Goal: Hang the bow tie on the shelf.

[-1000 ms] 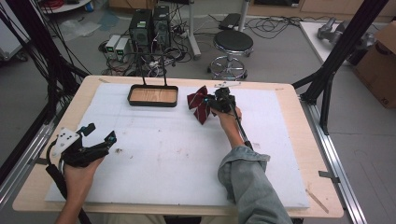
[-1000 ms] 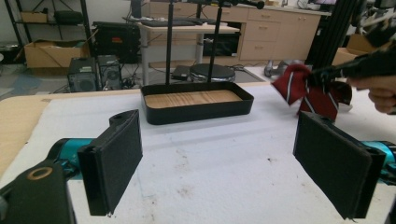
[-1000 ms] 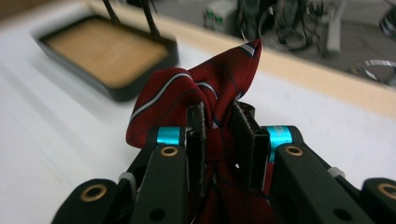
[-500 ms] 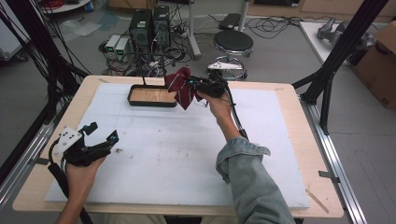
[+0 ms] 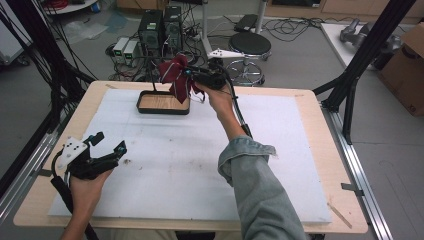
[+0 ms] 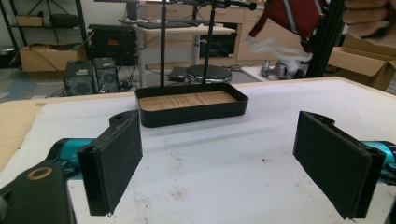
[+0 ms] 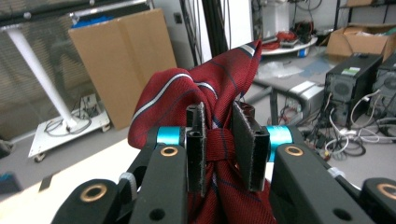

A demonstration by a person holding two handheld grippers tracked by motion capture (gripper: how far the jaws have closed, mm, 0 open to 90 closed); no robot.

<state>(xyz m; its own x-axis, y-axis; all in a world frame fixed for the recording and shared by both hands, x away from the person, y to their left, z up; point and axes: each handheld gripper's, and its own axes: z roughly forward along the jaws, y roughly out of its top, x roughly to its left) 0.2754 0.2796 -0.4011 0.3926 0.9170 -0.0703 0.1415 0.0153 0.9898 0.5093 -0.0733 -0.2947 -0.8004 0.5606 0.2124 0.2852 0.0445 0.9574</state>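
Behind the white-covered surface [image 5: 200,165] stand computer towers [image 5: 160,27], a round black stool [image 5: 252,45] and tangled cables on the floor, with a cardboard box [image 5: 407,65] off to the right. At the far edge of the surface sits a shallow black tray [image 5: 163,103] with rounded corners and a wood-grain floor; two thin black posts [image 6: 163,44] rise from it. The right hand-held gripper [image 5: 192,80] is raised above the tray's right end, its jaws clenched on a dark red tie [image 5: 175,77] of smooth woven cloth with pale stripes, bunched into a crumpled knot and hanging in the air beside the posts. The left hand-held gripper [image 5: 107,142] rests low at the near left of the surface, its flat black pads [image 6: 112,165] spread wide with nothing between them, well apart from the tray.
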